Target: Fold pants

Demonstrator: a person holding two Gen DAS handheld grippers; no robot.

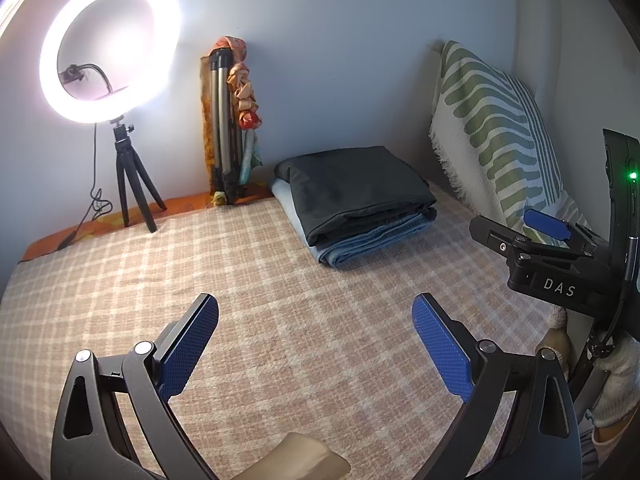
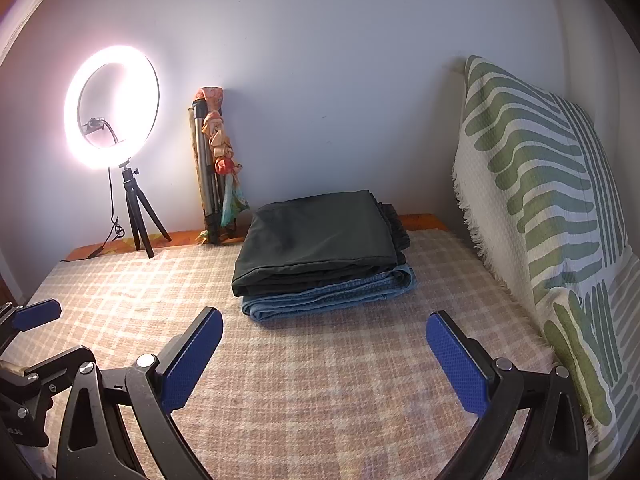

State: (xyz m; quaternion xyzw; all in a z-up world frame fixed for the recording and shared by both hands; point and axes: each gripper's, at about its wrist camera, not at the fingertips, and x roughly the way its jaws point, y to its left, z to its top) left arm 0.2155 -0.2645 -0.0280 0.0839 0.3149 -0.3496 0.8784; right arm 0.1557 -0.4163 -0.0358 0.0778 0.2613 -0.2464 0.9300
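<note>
Folded dark green pants (image 1: 352, 188) lie on top of folded blue jeans (image 1: 372, 240) in a stack at the back of the checked bed cover (image 1: 280, 320). The stack also shows in the right wrist view, the dark pants (image 2: 320, 236) over the jeans (image 2: 332, 296). My left gripper (image 1: 316, 320) is open and empty, hovering above the cover in front of the stack. My right gripper (image 2: 324, 336) is open and empty, just in front of the stack. The right gripper's body shows at the right of the left wrist view (image 1: 560, 256).
A lit ring light (image 1: 108, 48) on a small tripod stands at the back left. A folded tripod with a cloth (image 1: 230, 120) leans on the wall. A green-patterned cushion (image 2: 552, 208) lines the right side. A tan object (image 1: 296, 460) lies at the bottom.
</note>
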